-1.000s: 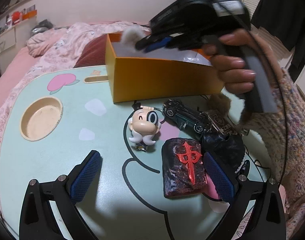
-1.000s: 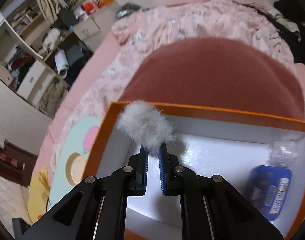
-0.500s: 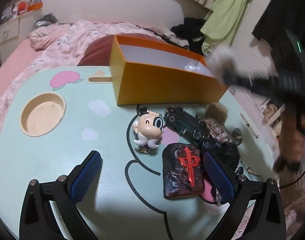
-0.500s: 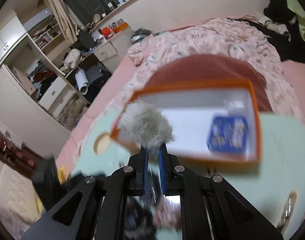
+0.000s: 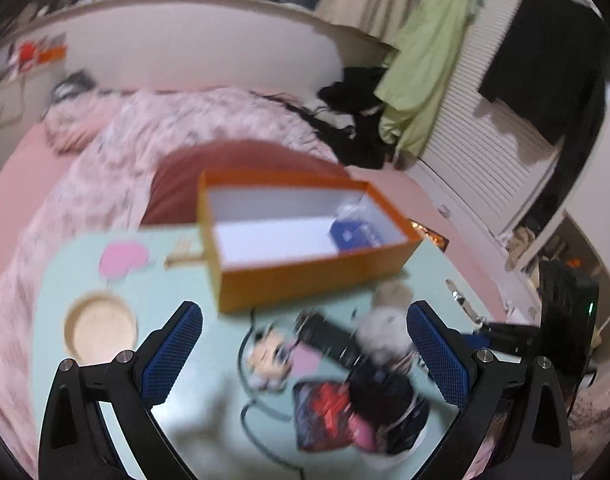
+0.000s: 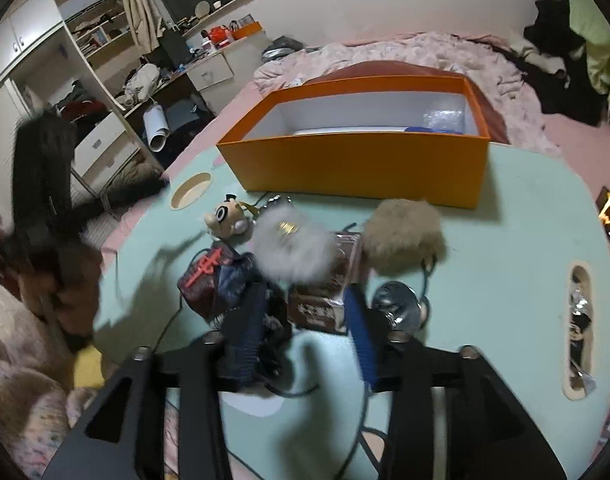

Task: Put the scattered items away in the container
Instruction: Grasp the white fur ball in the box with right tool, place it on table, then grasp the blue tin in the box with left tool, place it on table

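Your left gripper [image 5: 305, 344] hangs over the mint-green desk [image 6: 525, 264] with its jaws spread wide, nothing between the blue pads. That view is motion-blurred, so small items are hard to read there.

Left to right on the desk, from the right wrist view:
- round recessed cup holder [image 6: 191, 191], far left edge
- small cartoon figure [image 6: 226, 216], lying near the box's left front corner
- dark block with a red emblem [image 6: 203, 276], nearer you than the figure
- grey-white fur pompom [image 6: 291, 246], blurred, sitting above the clutter just beyond your right gripper's pads and not pinched by them
- brown packet [image 6: 325, 300] under and right of the pompom, toward you
- tan fur pompom [image 6: 403, 236], just right of the grey one, close to the box front
- shiny silver round piece [image 6: 397, 304], near side, beside the right pad
- slot in the desk at the far right edge [image 6: 581, 328] holding something I cannot identify

The orange box [image 6: 361, 168] stands at the far side of the desk, open top, white inside. In it, at the right end: a blue packet [image 5: 355, 236] and some clear wrap. The rest of the interior shows bare.

Your right gripper [image 6: 305, 324]: jaws are opening, pads apart, nothing clamped between them.
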{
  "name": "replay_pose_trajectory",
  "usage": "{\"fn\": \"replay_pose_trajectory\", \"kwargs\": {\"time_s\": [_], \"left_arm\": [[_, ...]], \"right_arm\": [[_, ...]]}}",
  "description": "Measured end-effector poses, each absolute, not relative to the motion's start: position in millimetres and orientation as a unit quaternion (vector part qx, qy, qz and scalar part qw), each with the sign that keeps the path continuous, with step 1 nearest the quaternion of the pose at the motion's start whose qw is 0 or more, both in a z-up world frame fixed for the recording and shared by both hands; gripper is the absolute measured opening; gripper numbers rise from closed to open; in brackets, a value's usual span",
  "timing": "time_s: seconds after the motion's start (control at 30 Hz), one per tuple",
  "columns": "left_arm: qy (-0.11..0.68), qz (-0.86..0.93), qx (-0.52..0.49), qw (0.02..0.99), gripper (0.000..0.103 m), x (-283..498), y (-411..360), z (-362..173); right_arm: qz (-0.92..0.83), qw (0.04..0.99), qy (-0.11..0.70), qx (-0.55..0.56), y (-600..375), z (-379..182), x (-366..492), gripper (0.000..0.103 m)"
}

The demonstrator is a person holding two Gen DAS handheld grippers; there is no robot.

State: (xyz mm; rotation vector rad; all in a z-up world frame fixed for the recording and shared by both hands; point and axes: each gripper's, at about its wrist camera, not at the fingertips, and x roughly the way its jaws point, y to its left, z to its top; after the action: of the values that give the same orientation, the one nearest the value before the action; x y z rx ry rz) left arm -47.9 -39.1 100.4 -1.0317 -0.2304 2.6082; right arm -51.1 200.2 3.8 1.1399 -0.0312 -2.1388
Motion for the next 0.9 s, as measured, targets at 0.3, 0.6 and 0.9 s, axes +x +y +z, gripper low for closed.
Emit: {"fn": "replay_pose_trajectory", "kwargs": {"time_s": [0.3,0.6,0.9], "left_arm": [[-0.052,0.860,-0.469,0.196,0.102,-154.7,32.8,114.2],[-0.044,0.785,-0.591,0.182,0.088,-244.6,95.8,47.1],[0.054,0.782,-0.600,0.162,0.081,-239.4,123.3,12.5]], "right_arm": [[-0.840,0.299,-0.068,0.447,240.3,-26.5,-47.5,0.060],[-0.839,0.301,-0.102,0.442,248.0,-32.9,-57.0,0.061],[-0.832,0.303,-0.132,0.444,258.3,-36.2,-60.6,0.061]]}}
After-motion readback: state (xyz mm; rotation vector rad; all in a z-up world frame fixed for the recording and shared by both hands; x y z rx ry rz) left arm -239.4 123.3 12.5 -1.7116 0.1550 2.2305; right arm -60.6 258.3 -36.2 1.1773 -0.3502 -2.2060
